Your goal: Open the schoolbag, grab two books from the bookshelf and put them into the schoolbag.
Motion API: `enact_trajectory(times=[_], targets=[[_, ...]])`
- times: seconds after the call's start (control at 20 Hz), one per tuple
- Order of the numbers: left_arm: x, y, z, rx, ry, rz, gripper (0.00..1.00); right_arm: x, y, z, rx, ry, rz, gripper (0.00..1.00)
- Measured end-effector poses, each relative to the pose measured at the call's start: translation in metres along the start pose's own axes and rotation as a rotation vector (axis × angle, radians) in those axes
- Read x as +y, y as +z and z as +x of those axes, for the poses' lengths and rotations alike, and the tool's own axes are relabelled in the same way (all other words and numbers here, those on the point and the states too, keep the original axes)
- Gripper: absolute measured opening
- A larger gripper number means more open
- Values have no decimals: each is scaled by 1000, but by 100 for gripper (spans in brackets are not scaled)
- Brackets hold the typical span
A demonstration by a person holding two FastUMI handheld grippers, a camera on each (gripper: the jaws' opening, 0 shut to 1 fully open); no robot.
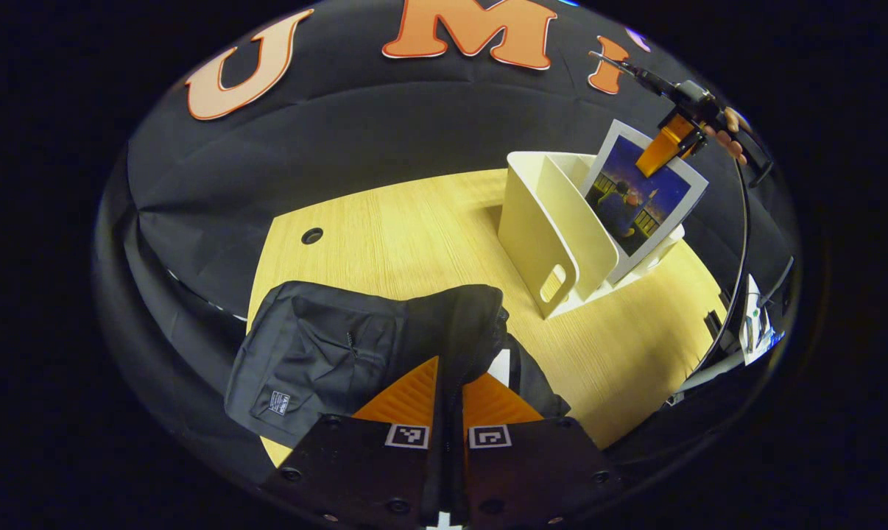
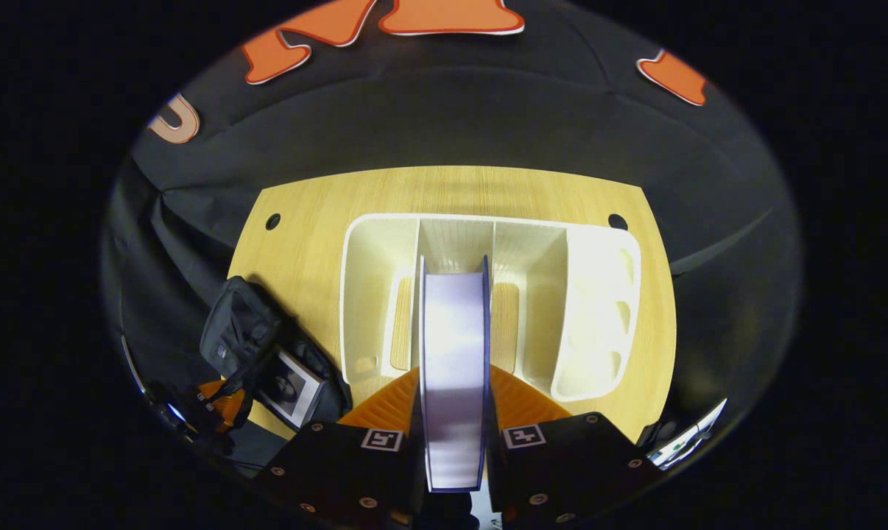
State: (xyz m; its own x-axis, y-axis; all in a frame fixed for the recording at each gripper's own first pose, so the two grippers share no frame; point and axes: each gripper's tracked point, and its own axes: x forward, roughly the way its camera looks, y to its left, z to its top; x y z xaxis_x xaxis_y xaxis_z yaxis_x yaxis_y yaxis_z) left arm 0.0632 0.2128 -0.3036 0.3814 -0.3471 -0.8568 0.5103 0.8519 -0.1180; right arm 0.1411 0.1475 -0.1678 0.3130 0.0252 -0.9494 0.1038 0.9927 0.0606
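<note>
Pale wooden tabletop [image 2: 311, 243] below, the right gripper [image 2: 453, 412] clamps a white-edged blue book [image 2: 453, 346] above the cream plastic bookshelf [image 2: 598, 309] ahead, while the left gripper [image 1: 450, 401] pinches the black fabric schoolbag's [image 1: 319, 346] rim, so the carry across to that bag comes next.

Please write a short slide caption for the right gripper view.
Right tongs grip a book above the white bookshelf; the schoolbag lies nearby.

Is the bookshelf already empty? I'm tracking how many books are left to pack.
No. In the left gripper view, a book gripped by the right hand-held gripper stands tilted in the bookshelf.
</note>
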Motion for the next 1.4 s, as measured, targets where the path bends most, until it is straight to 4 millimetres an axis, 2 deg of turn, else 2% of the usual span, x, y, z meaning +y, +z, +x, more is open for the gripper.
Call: enact_trajectory(times=[0.15, 0.4, 0.55, 0.9, 1.1, 1.3, 1.4], targets=[[1, 1, 0, -7, -23, 30, 6, -1, -20, -22, -27, -9, 35, 35], [2, 1, -2, -12, -64, 75, 6, -5, -64, -46, -41, -18, 107, 35], [2, 2, -3, -14, -86, 102, 6, -3, -94, -52, -43, -25, 160, 35], [3, 3, -5, -14, -121, 148, 6, 21, -155, -56, -41, 49, 313, 33], [5, 5, -8, -16, -120, 145, 6, 43, -170, -56, -59, 160, 416, 33], [8, 8, -10, -20, -118, 126, 6, 68, -172, -54, -92, 260, 465, 33], [9, 9, -12, -21, -119, 121, 6, 87, -173, -52, -97, 327, 488, 32]])
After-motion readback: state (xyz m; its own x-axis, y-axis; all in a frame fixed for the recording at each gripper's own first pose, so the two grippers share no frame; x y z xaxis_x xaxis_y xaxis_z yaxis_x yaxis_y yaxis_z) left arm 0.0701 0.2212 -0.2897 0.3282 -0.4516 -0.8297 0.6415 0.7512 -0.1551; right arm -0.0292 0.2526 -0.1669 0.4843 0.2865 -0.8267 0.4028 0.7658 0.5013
